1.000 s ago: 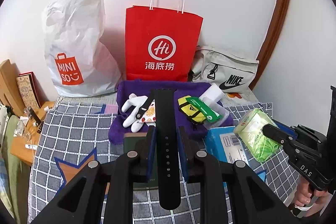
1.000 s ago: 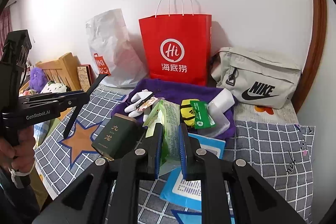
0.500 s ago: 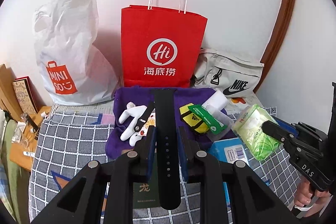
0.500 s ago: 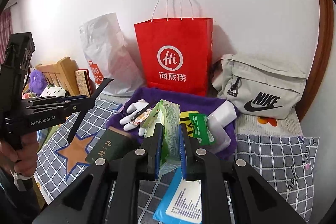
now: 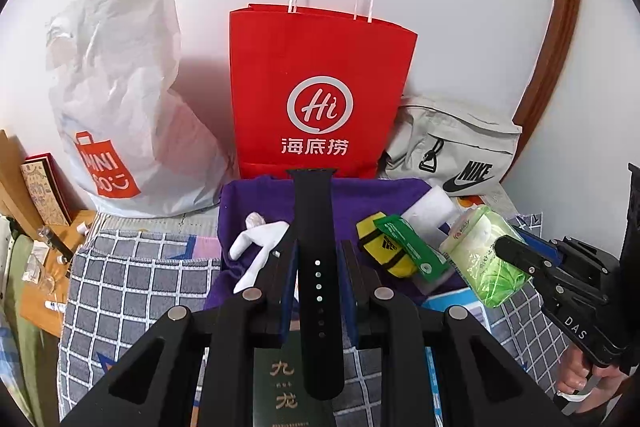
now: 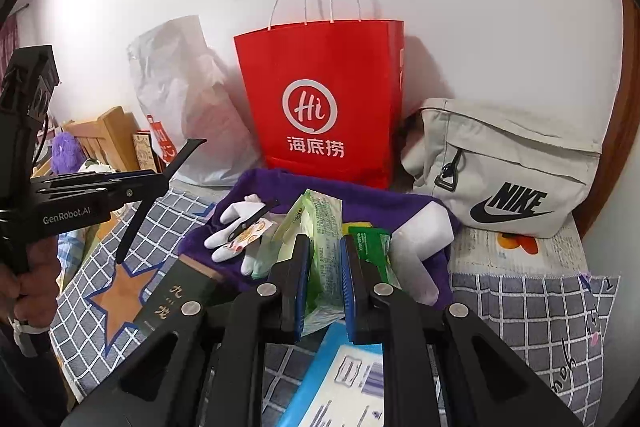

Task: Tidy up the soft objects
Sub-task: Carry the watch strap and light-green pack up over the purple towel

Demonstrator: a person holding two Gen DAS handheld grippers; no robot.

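My left gripper (image 5: 318, 259) is shut on a black watch strap (image 5: 318, 223) that sticks up toward the red paper bag (image 5: 320, 95). My right gripper (image 6: 325, 259) is shut on a green tissue pack (image 6: 322, 223); in the left wrist view that pack (image 5: 478, 251) hangs at the right in the right gripper (image 5: 516, 255). Below both lies a purple towel (image 5: 368, 195) with a white glove (image 5: 260, 247), a yellow pouch (image 5: 376, 247), a green packet (image 5: 408, 247) and a white roll (image 5: 428, 207) on it.
Against the wall stand a white Miniso bag (image 5: 116, 107) and a grey Nike bag (image 6: 504, 171). A dark green box (image 6: 172, 299) and a blue packet (image 6: 344, 379) lie on the checked cloth (image 6: 532, 315). A wooden stand (image 6: 104, 135) is at the left.
Both grippers have moved forward toward the bags at the wall, still holding the strap and the tissue pack; the towel and red bag look nearer.
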